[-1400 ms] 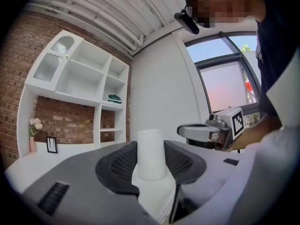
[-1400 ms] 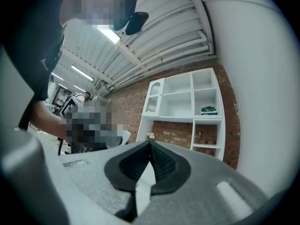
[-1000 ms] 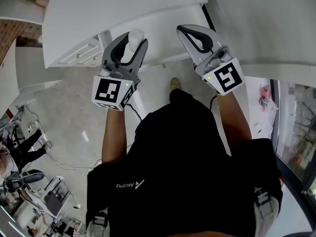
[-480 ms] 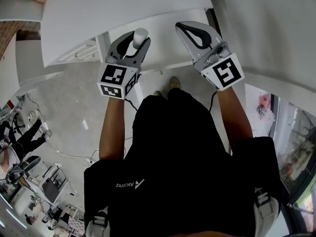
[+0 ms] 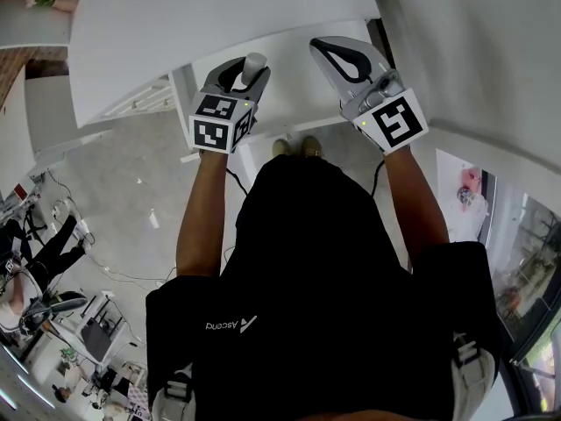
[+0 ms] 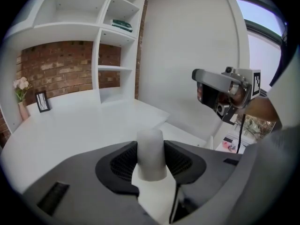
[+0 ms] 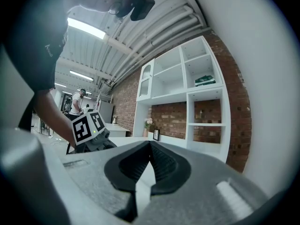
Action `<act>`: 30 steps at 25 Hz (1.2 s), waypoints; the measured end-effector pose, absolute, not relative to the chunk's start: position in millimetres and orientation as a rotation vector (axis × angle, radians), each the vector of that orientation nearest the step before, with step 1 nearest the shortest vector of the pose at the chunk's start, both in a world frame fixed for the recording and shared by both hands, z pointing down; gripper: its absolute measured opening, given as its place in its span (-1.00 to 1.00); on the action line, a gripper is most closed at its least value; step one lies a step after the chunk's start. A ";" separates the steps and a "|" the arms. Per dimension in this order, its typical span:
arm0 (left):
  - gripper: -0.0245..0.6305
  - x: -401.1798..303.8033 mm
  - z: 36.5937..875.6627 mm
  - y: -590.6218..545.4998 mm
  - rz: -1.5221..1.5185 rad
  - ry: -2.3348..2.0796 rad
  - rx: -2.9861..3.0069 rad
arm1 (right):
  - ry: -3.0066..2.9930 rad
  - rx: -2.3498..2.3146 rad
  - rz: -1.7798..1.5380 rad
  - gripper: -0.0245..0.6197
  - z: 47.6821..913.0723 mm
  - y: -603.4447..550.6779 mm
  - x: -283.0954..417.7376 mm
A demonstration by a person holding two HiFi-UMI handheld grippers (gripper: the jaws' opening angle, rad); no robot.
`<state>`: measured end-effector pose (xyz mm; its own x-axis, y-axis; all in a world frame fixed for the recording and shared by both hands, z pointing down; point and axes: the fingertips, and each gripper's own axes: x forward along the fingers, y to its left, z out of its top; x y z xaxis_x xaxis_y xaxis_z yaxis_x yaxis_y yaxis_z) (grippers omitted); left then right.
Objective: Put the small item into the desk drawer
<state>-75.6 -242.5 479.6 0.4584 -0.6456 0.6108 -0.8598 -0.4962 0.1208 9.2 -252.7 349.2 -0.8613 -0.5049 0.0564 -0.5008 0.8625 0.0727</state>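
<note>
A small white cylinder (image 5: 254,60) stands upright between the jaws of my left gripper (image 5: 250,72), which is shut on it over the front edge of the white desk (image 5: 175,20). In the left gripper view the cylinder (image 6: 150,149) is pinched between the dark pads (image 6: 123,162), with the desk top (image 6: 70,125) beyond it. My right gripper (image 5: 321,47) hovers to the right at the same height, shut and empty; its jaw tips meet in the right gripper view (image 7: 150,143). A lower white panel (image 5: 298,82) juts out beneath the desk edge between both grippers.
White wall shelves (image 6: 105,50) with a brick back rise behind the desk. On the desk's far left stand a flower vase (image 6: 21,90) and a small picture frame (image 6: 42,101). The person's feet (image 5: 296,147) stand just before the desk. A window (image 5: 526,261) is at the right.
My left gripper has moved forward and right towards the desk with the cylinder, tilting its marker cube upward. The right gripper has hardly shifted.
</note>
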 end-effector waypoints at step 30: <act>-0.40 -75.5 660.7 -267.6 1.026 -1.012 1.961 | -2.846 0.838 0.075 -0.92 419.9 -289.9 8.3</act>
<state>-75.5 -267.6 660.7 0.3827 -0.3151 0.8685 -0.8639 -0.4553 0.2154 8.3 -289.9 419.9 -0.8266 -0.5331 0.1804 -0.5419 0.8404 0.0008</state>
